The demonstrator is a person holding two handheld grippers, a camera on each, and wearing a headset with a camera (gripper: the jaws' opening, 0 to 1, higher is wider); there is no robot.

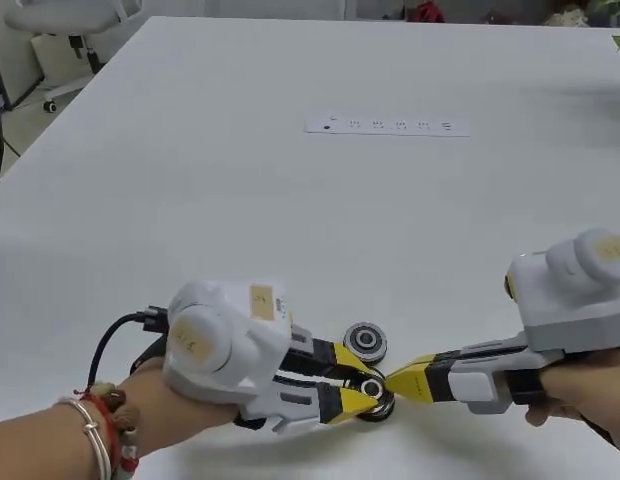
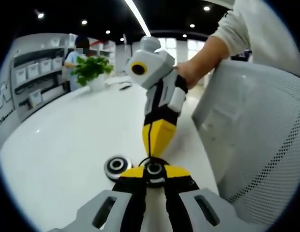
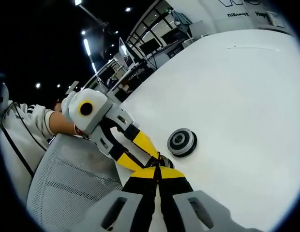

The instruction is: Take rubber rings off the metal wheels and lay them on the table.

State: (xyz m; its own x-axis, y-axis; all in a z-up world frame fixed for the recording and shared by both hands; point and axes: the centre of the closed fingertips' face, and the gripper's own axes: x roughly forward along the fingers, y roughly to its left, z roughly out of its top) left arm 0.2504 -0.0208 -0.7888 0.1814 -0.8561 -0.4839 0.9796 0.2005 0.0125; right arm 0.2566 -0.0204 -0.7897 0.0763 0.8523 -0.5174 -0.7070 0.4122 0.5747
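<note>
The left gripper (image 1: 367,384) held a metal wheel (image 1: 375,391) in its fingers, low on the desk (image 1: 290,200). The right gripper (image 1: 391,381), fingers narrowed, touched it. A second wheel (image 1: 365,341) lay just beyond.

Near the front edge of the surface (image 1: 290,200), one wheel (image 1: 374,389) sits between the jaws of the left tool (image 1: 362,385), which reaches in from the left. The right tool (image 1: 393,381) meets this wheel from the right. A second wheel (image 1: 366,341) lies just behind it. A power strip (image 1: 388,125) lies well back.
</note>
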